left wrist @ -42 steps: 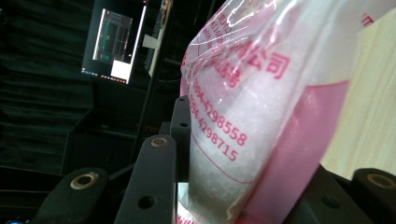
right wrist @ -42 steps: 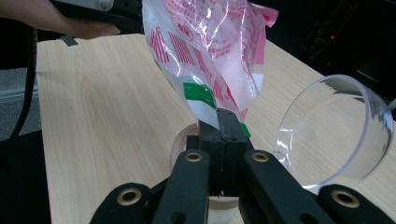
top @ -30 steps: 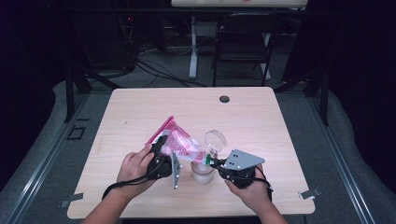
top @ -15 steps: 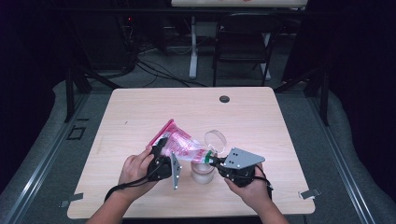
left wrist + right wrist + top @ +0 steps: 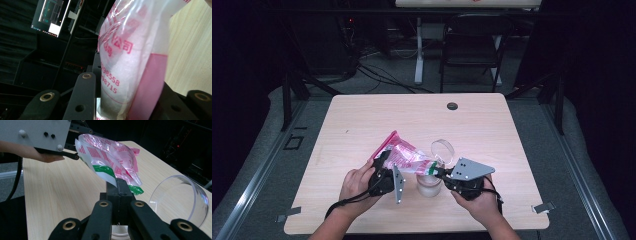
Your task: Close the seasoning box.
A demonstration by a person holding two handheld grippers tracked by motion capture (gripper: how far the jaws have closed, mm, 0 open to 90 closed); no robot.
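Observation:
A clear plastic bag [image 5: 404, 156] with red and green print and a pink end is held tilted between both grippers near the table's front. My left gripper [image 5: 382, 172] is shut on its pink lower end [image 5: 140, 97]. My right gripper [image 5: 439, 172] is shut on the bag's green-striped corner [image 5: 117, 178]. Right under that corner stands a frosted jar [image 5: 429, 185], its rim [image 5: 120, 235] just below my right jaws. White powder fills the bag's lower part [image 5: 122, 82].
A clear round lid [image 5: 442, 148] lies tipped on the table beyond the jar, also close on the right as the lid [image 5: 180, 200]. A small black grommet [image 5: 452, 106] sits near the table's far edge. A dark chair [image 5: 472, 45] stands behind the table.
Both hands hold almost still. The bag has drooped slightly toward the jar; nothing was let go or taken.

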